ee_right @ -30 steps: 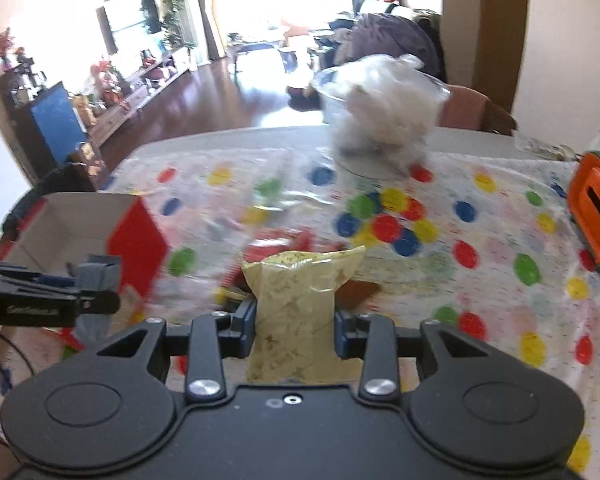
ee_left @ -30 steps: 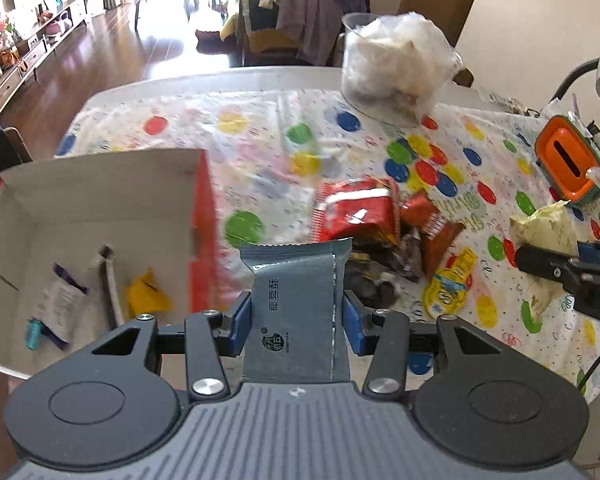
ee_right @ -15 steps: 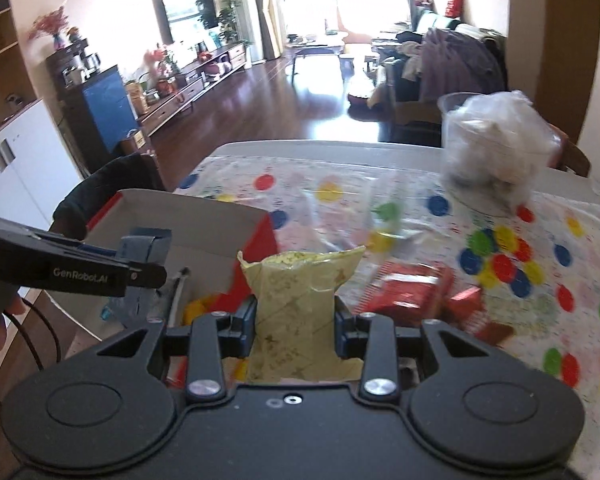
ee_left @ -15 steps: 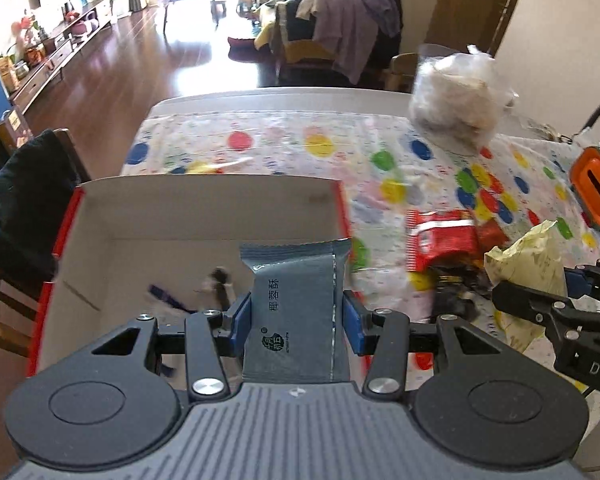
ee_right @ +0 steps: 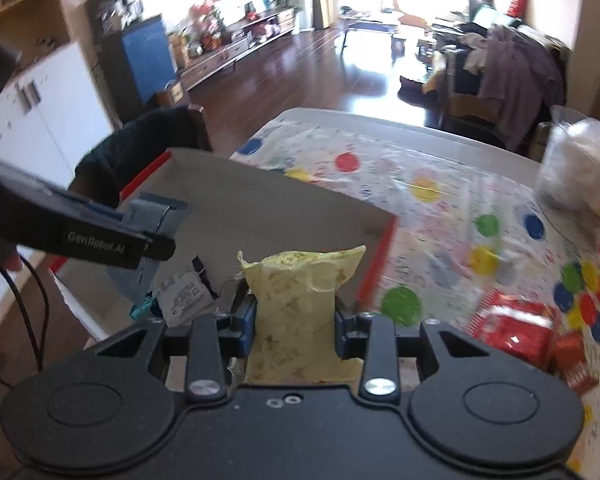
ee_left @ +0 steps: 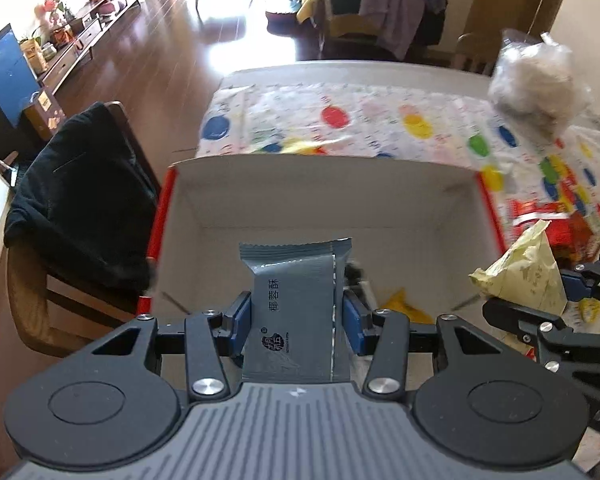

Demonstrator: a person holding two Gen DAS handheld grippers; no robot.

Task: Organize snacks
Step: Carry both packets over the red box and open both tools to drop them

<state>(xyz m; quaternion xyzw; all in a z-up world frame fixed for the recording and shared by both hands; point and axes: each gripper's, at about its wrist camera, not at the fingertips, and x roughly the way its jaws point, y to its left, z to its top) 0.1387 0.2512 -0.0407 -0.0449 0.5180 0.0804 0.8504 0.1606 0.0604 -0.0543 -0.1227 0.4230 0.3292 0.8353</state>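
Polka-dot tablecloth (ee_left: 380, 120) — creased grey packet (ee_left: 296, 312), crumpled yellow packet (ee_right: 296, 304), both clamped

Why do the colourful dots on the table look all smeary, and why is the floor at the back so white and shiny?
Left wrist view: the spotted tablecloth is smeared by motion blur, while the grey packet in the left gripper is sharp; sunlight glares off the wooden floor. Right wrist view: same blur on the cloth, sharp yellow packet in the right gripper, overexposed windows, fisheye-bent edges.

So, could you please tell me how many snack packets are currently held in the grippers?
2: a grey packet in the left gripper and a yellow packet in the right gripper, both over the box.
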